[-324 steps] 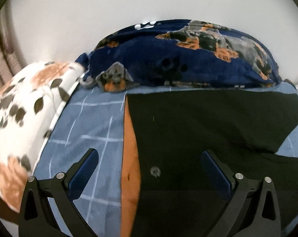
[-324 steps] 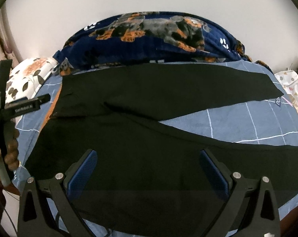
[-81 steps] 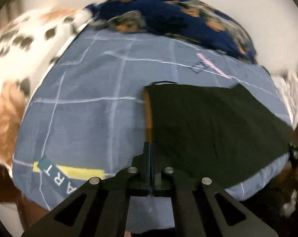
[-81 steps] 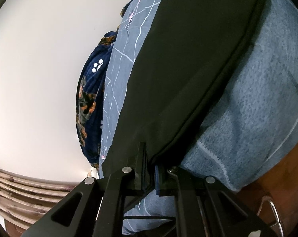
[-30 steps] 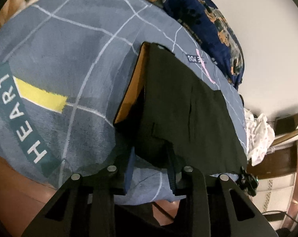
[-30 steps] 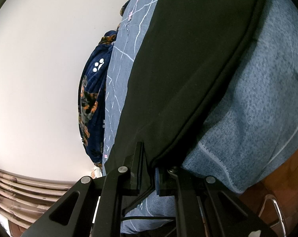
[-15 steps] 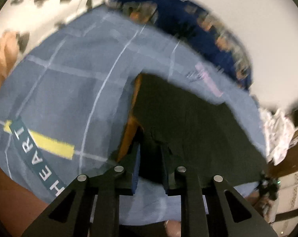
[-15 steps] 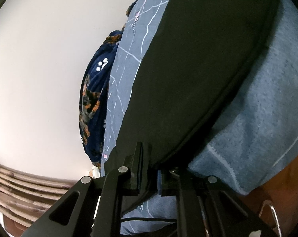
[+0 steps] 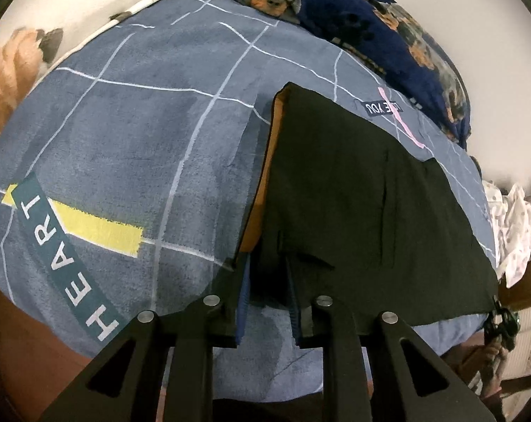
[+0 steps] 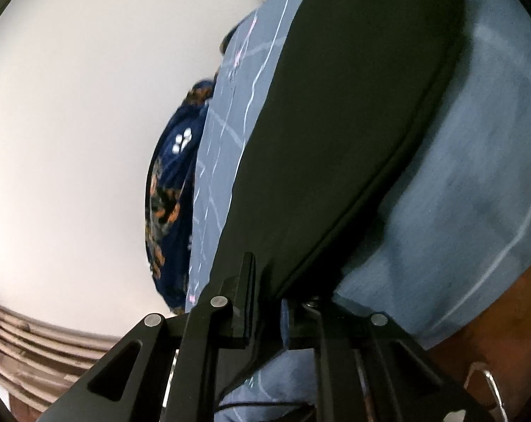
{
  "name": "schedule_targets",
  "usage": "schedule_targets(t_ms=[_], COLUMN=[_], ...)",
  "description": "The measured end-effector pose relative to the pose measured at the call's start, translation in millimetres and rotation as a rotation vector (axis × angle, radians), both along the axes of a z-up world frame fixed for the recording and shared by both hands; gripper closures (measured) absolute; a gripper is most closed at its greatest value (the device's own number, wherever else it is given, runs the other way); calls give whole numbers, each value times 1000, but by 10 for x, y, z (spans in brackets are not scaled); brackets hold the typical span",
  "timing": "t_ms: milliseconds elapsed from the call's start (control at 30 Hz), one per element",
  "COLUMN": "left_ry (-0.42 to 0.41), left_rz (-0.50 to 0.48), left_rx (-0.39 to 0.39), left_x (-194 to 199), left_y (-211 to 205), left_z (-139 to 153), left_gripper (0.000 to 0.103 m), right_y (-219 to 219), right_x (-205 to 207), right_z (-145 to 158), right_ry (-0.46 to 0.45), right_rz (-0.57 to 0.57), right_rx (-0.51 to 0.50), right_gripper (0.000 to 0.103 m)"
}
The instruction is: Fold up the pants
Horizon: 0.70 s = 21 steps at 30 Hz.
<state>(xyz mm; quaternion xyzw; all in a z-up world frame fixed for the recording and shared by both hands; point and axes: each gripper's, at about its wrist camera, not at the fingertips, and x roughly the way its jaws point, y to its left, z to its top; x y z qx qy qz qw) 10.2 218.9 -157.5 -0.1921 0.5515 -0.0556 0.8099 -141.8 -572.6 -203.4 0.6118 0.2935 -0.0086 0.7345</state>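
The black pants (image 9: 353, 190) lie folded lengthwise on the blue checked bedsheet (image 9: 132, 133), one leg over the other, with an orange waistband lining (image 9: 262, 190) showing at the left end. My left gripper (image 9: 267, 277) stands narrowly open around the near waist corner of the pants. In the right wrist view the pants (image 10: 336, 133) run away from the camera. My right gripper (image 10: 269, 292) is slightly open around the near hem edge. The right gripper also shows far right in the left wrist view (image 9: 501, 320).
A navy dog-print blanket (image 9: 388, 24) is bunched along the far side of the bed by the white wall. A floral pillow (image 9: 16, 35) lies at the left. A white spotted cloth (image 9: 511, 225) lies past the right end. The bed's front edge is just below my grippers.
My left gripper's jaws have parted around the waist corner since 2.7 s ago, when they were shut on it. My right gripper's jaws have opened slightly on the hem. The pants have settled flat.
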Motion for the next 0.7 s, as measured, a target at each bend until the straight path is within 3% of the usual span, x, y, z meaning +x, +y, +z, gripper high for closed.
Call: schedule_targets(t_ms=[333, 500, 600, 700], left_ry=[31, 21, 23, 25], left_rz=[21, 17, 24, 33], left_rx=[10, 21, 22, 13], left_x=[14, -5, -2, -10], left_y=[26, 21, 6, 12], left_z=[-62, -65, -62, -68], left_gripper=[71, 71, 71, 70], right_y=[-702, -874, -929, -973], right_x=[-316, -243, -202, -216], right_z=[-55, 68, 154, 9], right_ry=[-36, 28, 20, 42], right_rz=[-196, -192, -182, -189], right_rx=[14, -93, -151, -128], right_gripper=[95, 99, 99, 102])
